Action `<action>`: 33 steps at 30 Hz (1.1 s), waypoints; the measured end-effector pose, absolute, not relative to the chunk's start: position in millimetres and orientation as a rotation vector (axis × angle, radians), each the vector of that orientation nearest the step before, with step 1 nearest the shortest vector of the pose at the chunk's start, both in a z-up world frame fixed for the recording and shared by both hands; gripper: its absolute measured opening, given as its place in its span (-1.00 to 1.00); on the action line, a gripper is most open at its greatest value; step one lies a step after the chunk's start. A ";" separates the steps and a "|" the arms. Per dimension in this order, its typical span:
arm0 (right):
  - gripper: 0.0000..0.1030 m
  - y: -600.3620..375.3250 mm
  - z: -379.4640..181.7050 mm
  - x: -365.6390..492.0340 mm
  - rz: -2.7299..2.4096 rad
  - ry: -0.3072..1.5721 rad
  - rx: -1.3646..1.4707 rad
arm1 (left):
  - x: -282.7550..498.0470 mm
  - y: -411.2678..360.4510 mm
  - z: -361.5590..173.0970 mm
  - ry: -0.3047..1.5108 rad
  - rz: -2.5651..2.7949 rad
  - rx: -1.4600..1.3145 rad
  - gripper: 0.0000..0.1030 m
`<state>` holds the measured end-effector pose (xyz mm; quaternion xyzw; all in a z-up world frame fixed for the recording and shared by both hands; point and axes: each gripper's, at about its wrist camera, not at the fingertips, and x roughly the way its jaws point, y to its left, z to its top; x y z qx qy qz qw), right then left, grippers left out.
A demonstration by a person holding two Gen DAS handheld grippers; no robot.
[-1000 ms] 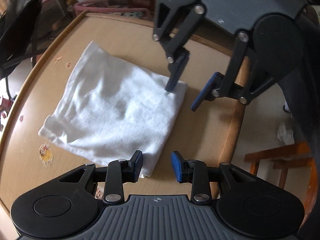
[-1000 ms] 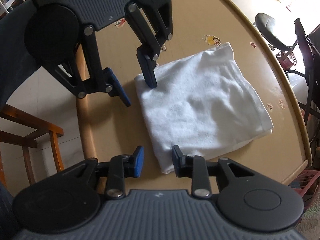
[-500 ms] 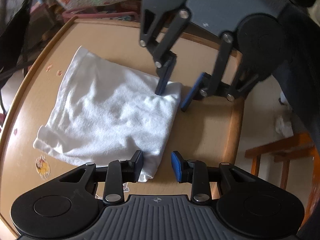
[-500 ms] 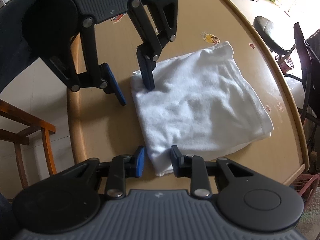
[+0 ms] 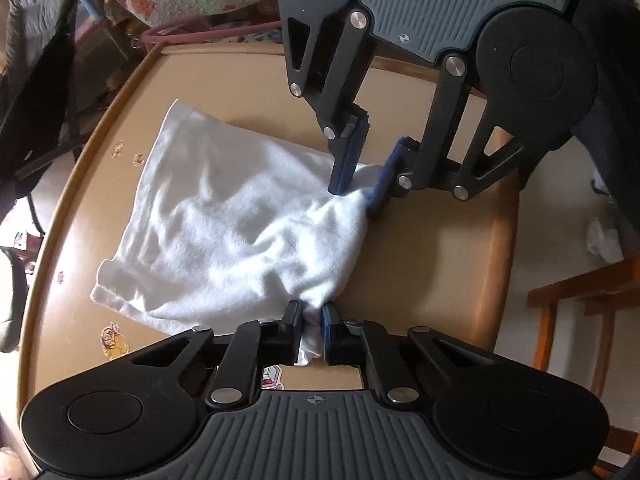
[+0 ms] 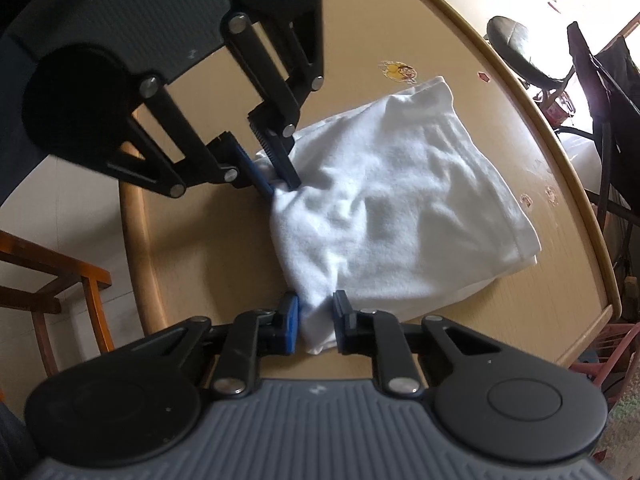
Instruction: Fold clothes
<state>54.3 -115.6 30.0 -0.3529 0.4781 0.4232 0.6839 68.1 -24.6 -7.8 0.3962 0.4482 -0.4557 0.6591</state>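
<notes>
Through the right wrist view we see our right claw (image 6: 314,320) closed on the near corner of the folded white cloth (image 6: 400,208), fabric bunched between its blue-padded fingers (image 6: 290,322). Across from us, the left claw (image 6: 276,178) pinches the cloth's other near corner. The rest of the cloth lies wrinkled on the tan worktop (image 6: 520,312), near a cartoon sticker (image 6: 400,71). A wooden chair (image 6: 60,280) stands at the left.

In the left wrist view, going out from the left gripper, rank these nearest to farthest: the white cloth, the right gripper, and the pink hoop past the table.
1. white cloth: corner pinched in the left gripper.
2. right gripper: across the cloth, upper right, clamping the opposite corner.
3. pink hoop: beyond the table's far edge, upper left.
</notes>
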 end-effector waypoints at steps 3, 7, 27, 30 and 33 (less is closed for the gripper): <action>-0.83 -118.8 30.8 58.0 0.940 1.075 -0.763 | 68.1 -25.3 -8.7 0.999 -1.016 0.909 -0.82; -0.87 -122.3 35.1 59.4 0.933 1.074 -0.736 | 71.1 -22.7 -7.3 1.005 -1.009 0.885 -0.86; -0.88 -120.1 84.5 26.6 1.069 1.161 -0.654 | 31.0 6.5 40.8 1.139 -1.190 0.712 -0.89; -0.88 -120.3 92.8 27.1 1.078 1.162 -0.652 | 30.1 9.4 48.3 1.136 -1.189 0.712 -0.89; -0.88 -119.9 98.7 27.8 1.072 1.152 -0.656 | 29.2 12.2 55.9 1.132 -1.189 0.713 -0.89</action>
